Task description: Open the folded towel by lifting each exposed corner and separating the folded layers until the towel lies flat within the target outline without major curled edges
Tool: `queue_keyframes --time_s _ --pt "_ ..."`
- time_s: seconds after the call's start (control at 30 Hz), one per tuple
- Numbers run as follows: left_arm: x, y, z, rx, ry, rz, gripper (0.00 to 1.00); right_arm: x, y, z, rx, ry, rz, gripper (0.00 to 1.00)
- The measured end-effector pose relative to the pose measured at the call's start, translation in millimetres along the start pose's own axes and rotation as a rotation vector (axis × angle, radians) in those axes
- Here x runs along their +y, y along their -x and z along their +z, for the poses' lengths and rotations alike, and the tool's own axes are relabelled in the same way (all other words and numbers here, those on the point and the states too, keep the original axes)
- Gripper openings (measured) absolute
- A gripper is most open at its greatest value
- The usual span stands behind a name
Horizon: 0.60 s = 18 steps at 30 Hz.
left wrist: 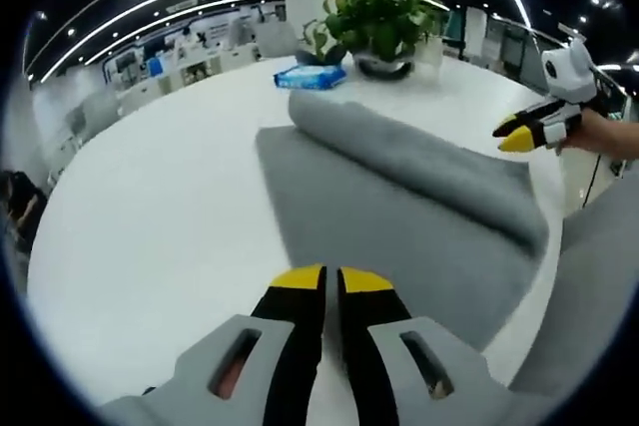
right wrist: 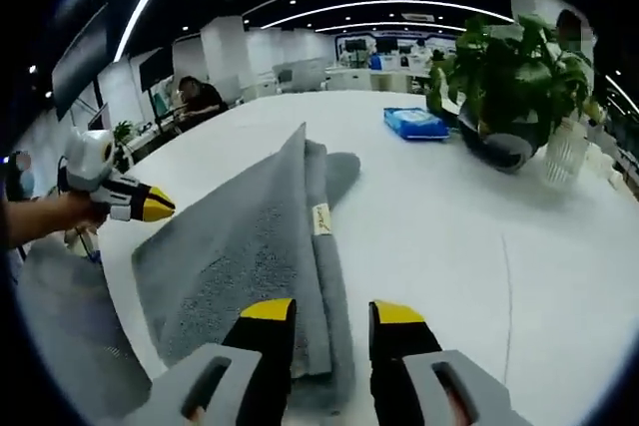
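I am in an open-plan office; long strip lights and spotlights cross a dark ceiling; rows of desks stretch behind my white table (a potted plant stands on it); a person sits working.

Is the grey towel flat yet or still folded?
Partly folded: the grey terry towel has one layer doubled over in a thick roll along its edge.

Bright ceiling light strips over a dim room — soft blur, fisheye-bent edges.
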<state>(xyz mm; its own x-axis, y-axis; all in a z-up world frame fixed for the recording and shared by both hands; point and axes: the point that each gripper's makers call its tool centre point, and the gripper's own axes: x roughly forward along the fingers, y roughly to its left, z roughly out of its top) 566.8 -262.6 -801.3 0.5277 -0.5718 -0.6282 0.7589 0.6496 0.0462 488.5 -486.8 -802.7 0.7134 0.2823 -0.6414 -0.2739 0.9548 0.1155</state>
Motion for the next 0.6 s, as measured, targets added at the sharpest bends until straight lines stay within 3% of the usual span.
queue_keyframes --time_s 0.17,0.3,0.43,0.6 --pt "-1.1 -21 8.2 0.015 -0.036 -0.026 0.04 5 -20 4.8 0.012 0.034 0.033 0.36" --pt "-3.4 -34 8.1 0.038 -0.059 -0.038 0.04 6 -32 1.3 0.049 0.054 0.049 0.36" --pt "-6.0 -41 0.7 0.062 -0.053 -0.034 0.04 5 -39 -8.2 0.093 0.036 0.057 0.29" --pt "-5.6 -41 -1.1 0.04 -0.067 -0.019 0.02 3 -40 -8.2 0.075 0.048 0.033 0.23"
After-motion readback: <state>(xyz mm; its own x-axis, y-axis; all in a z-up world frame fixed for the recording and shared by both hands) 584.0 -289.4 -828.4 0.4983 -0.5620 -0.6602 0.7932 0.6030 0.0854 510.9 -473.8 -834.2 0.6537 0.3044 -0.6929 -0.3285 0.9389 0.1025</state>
